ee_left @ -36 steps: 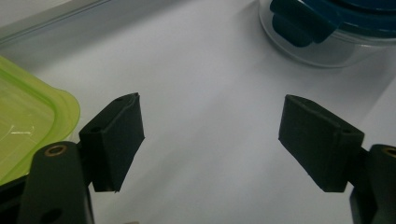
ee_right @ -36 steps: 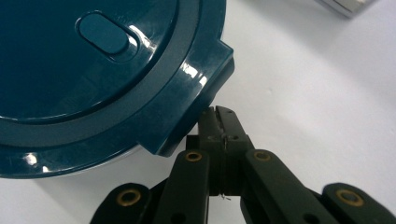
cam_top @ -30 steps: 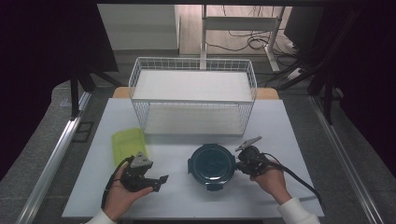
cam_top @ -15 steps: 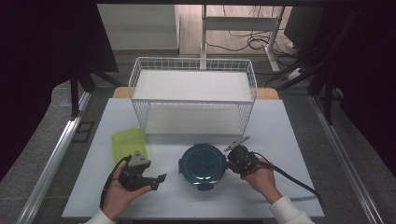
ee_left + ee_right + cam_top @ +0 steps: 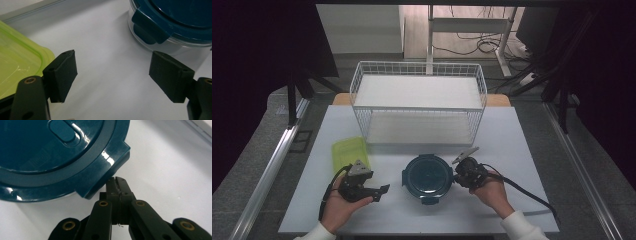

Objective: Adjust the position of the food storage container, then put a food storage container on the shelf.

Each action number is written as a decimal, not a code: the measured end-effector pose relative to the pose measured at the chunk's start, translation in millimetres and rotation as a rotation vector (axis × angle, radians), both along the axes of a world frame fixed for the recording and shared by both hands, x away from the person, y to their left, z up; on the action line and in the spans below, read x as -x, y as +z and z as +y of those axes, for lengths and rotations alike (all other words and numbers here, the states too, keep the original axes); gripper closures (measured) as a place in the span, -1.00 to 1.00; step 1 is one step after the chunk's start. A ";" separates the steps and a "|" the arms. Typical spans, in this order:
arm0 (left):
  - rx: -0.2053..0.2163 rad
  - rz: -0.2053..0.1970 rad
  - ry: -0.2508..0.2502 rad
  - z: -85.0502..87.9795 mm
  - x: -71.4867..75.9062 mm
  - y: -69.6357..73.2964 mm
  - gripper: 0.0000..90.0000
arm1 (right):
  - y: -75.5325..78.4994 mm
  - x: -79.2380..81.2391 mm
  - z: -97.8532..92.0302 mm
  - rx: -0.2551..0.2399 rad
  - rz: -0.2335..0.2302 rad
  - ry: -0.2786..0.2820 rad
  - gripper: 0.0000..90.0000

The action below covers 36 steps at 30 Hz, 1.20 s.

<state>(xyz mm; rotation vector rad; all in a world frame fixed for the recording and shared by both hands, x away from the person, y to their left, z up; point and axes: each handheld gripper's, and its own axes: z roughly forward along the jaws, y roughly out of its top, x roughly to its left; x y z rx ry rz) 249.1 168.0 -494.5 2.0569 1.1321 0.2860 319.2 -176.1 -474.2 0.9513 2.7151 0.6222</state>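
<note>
- High view: the round container (image 5: 428, 178) with its dark teal lid sits on the near middle of the white table (image 5: 532, 150), and over the last second it has slid leftwards, away from the right edge and towards the left gripper (image 5: 362, 184).
- Right gripper (image 5: 462, 176) has travelled left with it; in the right gripper view its jaws are pressed together, tips touching the container's right latch tab (image 5: 110, 180) (nudging rather than clamping, as far as I can judge).
- Left gripper has barely moved; its jaws stand wide apart and hold nothing, with the container's left latch (image 5: 150, 30) just beyond them.
- Green lid (image 5: 350, 153) lies untouched at the near left, in front of the wire basket (image 5: 419, 100).
- My reading: the container is now within reach of both grippers, so unlatching looks ready to start.
</note>
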 end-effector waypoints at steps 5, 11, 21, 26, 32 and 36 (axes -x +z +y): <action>0.017 -0.035 -0.003 -4.3 1.9 7.4 -0.52 | 16.8 5.5 -22.1 -0.109 -0.093 -0.060 0.96; 0.016 -0.051 0.002 -5.7 7.7 11.5 -0.52 | 24.2 20.5 -50.7 -0.331 -0.143 -0.113 0.78; 0.041 -0.049 0.012 -9.9 8.6 16.5 -0.53 | 25.9 27.5 -53.5 -0.508 -0.054 -0.099 -0.32; 0.048 -0.047 0.020 -13.2 6.3 17.3 -0.58 | 22.4 25.8 -49.8 -0.520 -0.016 -0.079 -0.49; 0.105 -0.012 0.016 -20.3 3.9 21.7 -0.64 | 20.2 23.6 -47.8 -0.519 0.015 -0.092 -0.58; 0.134 0.034 -0.002 -30.1 -0.2 23.3 -0.69 | 17.1 19.6 -44.8 -0.521 0.042 -0.102 -0.59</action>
